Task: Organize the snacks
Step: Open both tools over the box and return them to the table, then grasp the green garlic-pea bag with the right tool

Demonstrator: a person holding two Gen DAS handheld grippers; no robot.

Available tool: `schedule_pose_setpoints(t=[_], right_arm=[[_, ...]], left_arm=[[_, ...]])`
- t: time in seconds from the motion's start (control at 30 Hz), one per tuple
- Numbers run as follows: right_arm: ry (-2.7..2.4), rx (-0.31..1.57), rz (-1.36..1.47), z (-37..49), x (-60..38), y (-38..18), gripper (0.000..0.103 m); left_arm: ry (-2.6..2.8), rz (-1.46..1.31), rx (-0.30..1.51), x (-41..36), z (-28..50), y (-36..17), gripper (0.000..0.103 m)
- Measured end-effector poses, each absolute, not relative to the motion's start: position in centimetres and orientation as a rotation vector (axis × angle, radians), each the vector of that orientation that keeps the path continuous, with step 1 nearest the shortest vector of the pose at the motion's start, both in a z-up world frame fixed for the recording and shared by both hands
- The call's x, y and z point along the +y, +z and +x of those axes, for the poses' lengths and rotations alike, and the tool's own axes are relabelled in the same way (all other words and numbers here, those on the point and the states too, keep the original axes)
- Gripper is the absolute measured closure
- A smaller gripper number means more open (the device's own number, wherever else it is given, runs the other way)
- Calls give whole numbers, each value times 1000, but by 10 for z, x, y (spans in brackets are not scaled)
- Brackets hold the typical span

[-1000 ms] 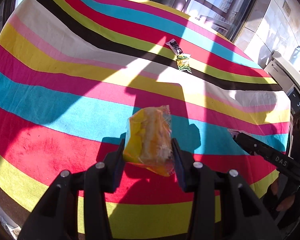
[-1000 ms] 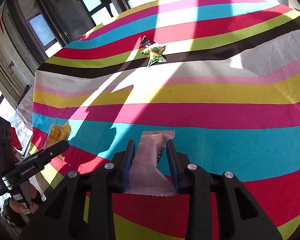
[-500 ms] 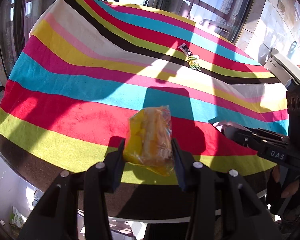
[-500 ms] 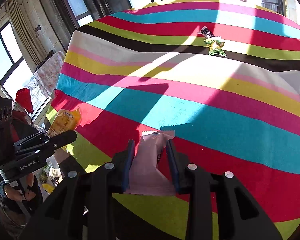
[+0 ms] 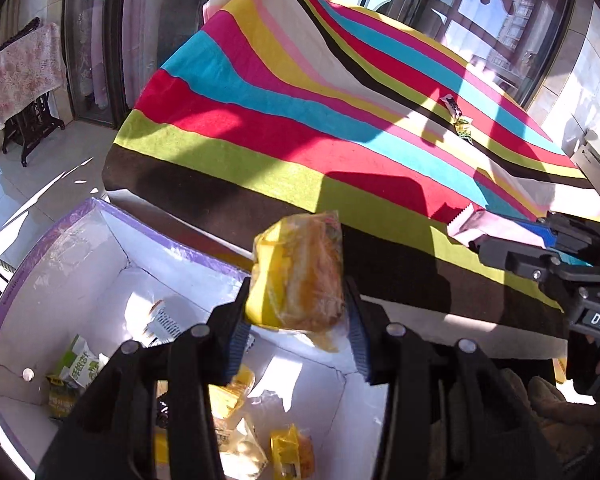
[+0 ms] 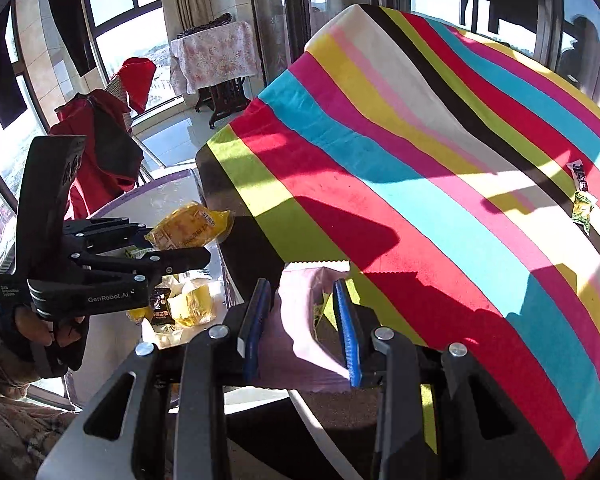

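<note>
My left gripper (image 5: pixel 298 312) is shut on a yellow snack packet (image 5: pixel 298 270) and holds it above the white box with a purple rim (image 5: pixel 100 264), which holds several snack packets. It also shows in the right wrist view (image 6: pixel 188 240), with the yellow packet (image 6: pixel 190 230) over the box (image 6: pixel 156 196). My right gripper (image 6: pixel 300 316) is shut on a pink snack packet (image 6: pixel 296 320) at the table's near edge; it shows in the left wrist view (image 5: pixel 512 240) with the pink packet (image 5: pixel 480 226). A dark packet (image 5: pixel 453 105) and a green packet (image 5: pixel 464 128) lie far out on the striped tablecloth (image 5: pixel 300 128).
The box stands on the floor beside the table's left front corner. A small table with a floral cloth (image 6: pixel 214 56) and a chair draped in red (image 6: pixel 100 148) stand by the windows behind the box. A white appliance (image 5: pixel 588 156) is past the table's right side.
Both grippers have pulled back from over the table and swung left, each still holding its packet. The left gripper now hangs over the box, which has come into view.
</note>
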State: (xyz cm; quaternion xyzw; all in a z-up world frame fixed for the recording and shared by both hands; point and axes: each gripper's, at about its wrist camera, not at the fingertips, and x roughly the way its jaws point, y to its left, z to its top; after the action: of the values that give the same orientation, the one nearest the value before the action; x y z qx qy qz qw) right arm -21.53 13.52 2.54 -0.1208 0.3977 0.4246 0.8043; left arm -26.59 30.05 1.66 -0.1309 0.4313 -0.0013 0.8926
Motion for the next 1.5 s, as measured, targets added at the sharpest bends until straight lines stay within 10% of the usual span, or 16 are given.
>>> schedule_pose_setpoints(t=[0.37, 0.47, 0.8, 1.17, 1.5], right_arm=[[1210, 792, -453, -279, 216, 27, 59], [1191, 764, -387, -274, 209, 36, 48], [889, 873, -41, -192, 112, 28, 47], [547, 858, 104, -147, 21, 11, 17], [265, 832, 183, -70, -79, -9, 16]], left_arm=[[201, -298, 972, 358, -317, -1, 58], [312, -305, 949, 371, -327, 0, 22], [304, -342, 794, 360, -304, 37, 6], [59, -214, 915, 225, -102, 56, 1], [-40, -14, 837, 105, 39, 31, 1]])
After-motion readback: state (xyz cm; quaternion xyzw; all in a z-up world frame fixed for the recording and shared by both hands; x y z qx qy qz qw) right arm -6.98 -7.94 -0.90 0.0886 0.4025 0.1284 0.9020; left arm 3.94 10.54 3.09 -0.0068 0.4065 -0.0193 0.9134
